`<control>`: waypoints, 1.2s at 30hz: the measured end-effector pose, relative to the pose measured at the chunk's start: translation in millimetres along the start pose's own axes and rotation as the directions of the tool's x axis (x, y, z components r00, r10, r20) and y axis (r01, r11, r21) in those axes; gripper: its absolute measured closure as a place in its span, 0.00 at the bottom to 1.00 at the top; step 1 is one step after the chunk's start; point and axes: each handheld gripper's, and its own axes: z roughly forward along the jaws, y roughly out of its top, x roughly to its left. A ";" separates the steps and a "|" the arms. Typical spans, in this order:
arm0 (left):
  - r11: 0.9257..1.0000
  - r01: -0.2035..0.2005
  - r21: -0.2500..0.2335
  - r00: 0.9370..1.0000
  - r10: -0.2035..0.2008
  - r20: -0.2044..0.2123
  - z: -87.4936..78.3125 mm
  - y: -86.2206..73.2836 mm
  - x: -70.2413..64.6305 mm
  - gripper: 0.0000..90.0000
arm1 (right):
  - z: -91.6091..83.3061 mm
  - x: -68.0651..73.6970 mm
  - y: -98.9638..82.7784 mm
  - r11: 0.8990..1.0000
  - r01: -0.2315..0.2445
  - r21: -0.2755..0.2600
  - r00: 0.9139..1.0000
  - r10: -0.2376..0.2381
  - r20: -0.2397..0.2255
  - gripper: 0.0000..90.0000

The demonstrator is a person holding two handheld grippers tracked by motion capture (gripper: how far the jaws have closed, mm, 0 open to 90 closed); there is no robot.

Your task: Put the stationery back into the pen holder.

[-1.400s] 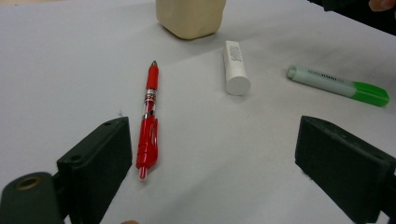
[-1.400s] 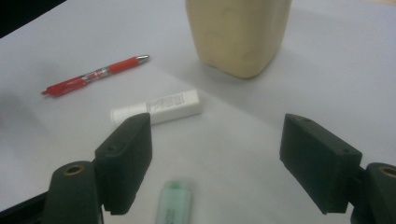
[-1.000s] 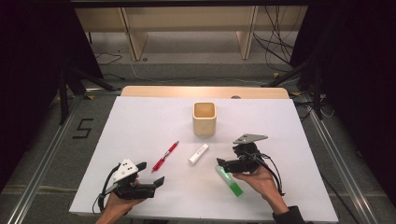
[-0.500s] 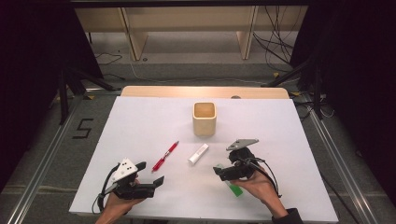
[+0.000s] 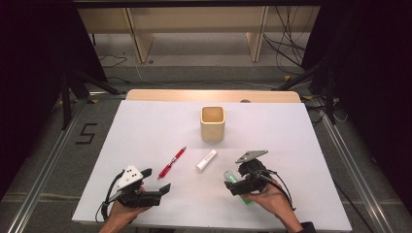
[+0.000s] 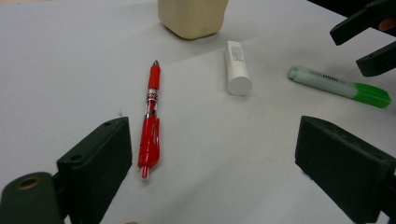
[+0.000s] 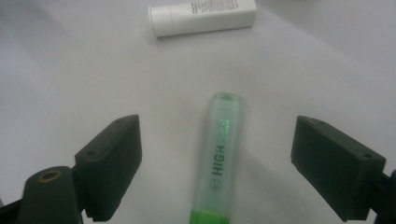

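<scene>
While the right gripper (image 7: 217,163) hangs with its fingers (image 7: 109,163) spread wide and apart from the green highlighter (image 7: 219,158), the highlighter lies flat on the white tabletop (image 5: 145,126) between them, its long axis along the gripper's line of sight, translucent cap end pointing away toward the white tube (image 7: 203,17), far nearer this hand than the left gripper (image 5: 158,182), whose fingers also stand spread.

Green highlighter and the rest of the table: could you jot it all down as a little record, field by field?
green highlighter: flat on the white table, between the right gripper jaws, untouched
right gripper: jaws open, just been opening
left gripper: jaws open, holding nothing
red pen: flat, ahead of the left gripper
white tube: flat, between pen and highlighter
cream cup: upright, beyond the three
</scene>
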 end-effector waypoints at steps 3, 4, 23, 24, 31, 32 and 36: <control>1.000 -0.001 0.001 1.000 0.001 -0.002 0.2 -0.2 0.1 0.11 | -1.1 0.9 -3.9 1.000 -0.009 0.020 1.000 0.009 0.006 0.21; 1.000 -0.002 0.000 1.000 0.002 0.000 -0.1 -0.1 0.0 0.11 | -1.1 0.9 -3.9 1.000 -0.009 0.020 1.000 0.009 0.006 0.21; 1.000 -0.008 -0.005 1.000 0.008 0.005 -1.3 -0.2 -2.5 0.12 | 3.7 4.5 -23.2 0.993 -0.050 0.103 0.998 0.046 0.037 0.47; 1.000 -0.009 -0.005 1.000 0.009 0.005 -1.3 -0.1 -2.4 0.12 | 4.0 4.9 -23.4 0.994 -0.049 0.101 0.998 0.045 0.038 0.48; 1.000 -0.010 -0.009 1.000 0.010 0.007 -2.8 0.2 -1.9 0.12 | 8.2 6.4 -25.1 0.991 -0.047 0.123 0.998 0.041 0.048 0.53; 1.000 -0.010 -0.009 1.000 0.010 0.007 -2.7 0.2 -2.0 0.12 | 9.0 6.6 -25.3 0.991 -0.044 0.126 0.998 0.038 0.050 0.55; 1.000 -0.010 -0.006 1.000 0.010 0.006 -1.9 0.1 -2.3 0.11 | 10.2 7.7 -25.9 0.989 -0.042 0.140 0.998 0.035 0.054 0.58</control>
